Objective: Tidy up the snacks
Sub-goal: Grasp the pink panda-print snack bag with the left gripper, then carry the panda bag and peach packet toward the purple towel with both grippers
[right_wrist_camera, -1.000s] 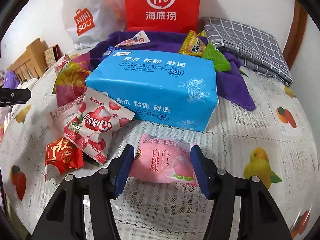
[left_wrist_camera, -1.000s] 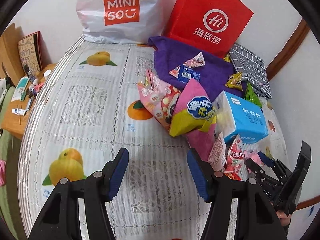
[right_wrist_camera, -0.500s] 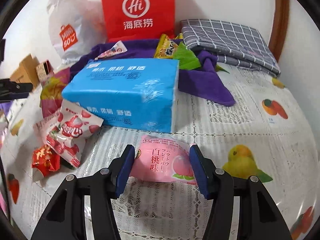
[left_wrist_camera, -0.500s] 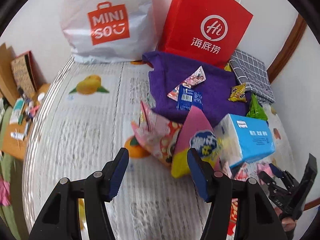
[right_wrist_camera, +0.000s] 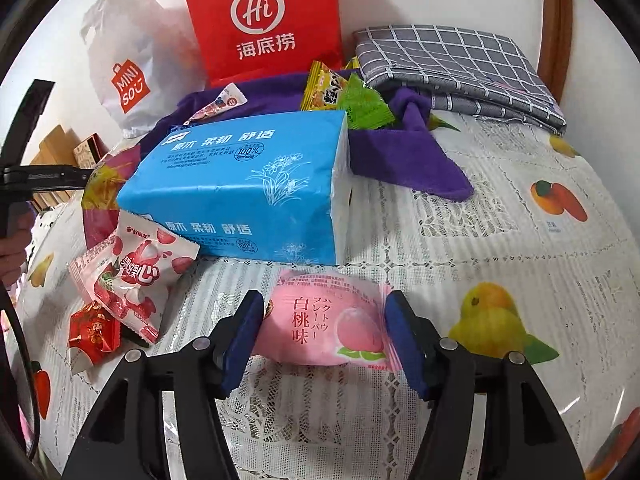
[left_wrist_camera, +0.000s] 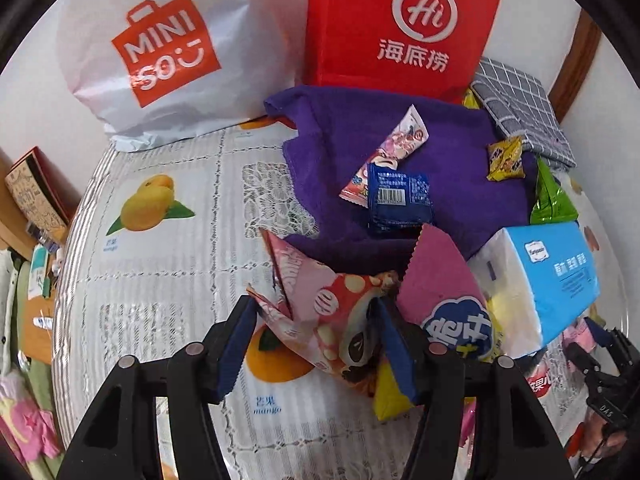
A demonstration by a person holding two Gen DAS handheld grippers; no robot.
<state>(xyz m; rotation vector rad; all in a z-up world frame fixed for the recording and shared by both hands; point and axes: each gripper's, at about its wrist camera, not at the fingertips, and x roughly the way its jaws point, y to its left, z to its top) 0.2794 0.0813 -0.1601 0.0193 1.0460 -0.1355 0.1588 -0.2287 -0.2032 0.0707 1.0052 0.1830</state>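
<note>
Snack packets lie scattered on a fruit-print tablecloth [left_wrist_camera: 160, 272]. My left gripper [left_wrist_camera: 316, 344] is open, its fingers on either side of a pink and red snack bag [left_wrist_camera: 324, 320] that leans against a pink and yellow bag [left_wrist_camera: 444, 312]. My right gripper [right_wrist_camera: 324, 336] is open around a pink peach snack packet [right_wrist_camera: 328, 328] lying flat on the cloth; the pads look close to it but not pressing. A red-and-white lychee packet [right_wrist_camera: 132, 276] and a small red packet [right_wrist_camera: 94, 330] lie to the left.
A blue tissue pack [right_wrist_camera: 248, 188] sits just behind the peach packet. A purple towel [left_wrist_camera: 400, 184] holds small packets. A red Hi bag [left_wrist_camera: 400, 24], a white Miniso bag [left_wrist_camera: 160, 56] and a grey checked cloth [right_wrist_camera: 452, 68] line the wall.
My left gripper has moved forward and right, so the pink and red bag now sits between its fingers. My right gripper has edged slightly closer around the peach packet.
</note>
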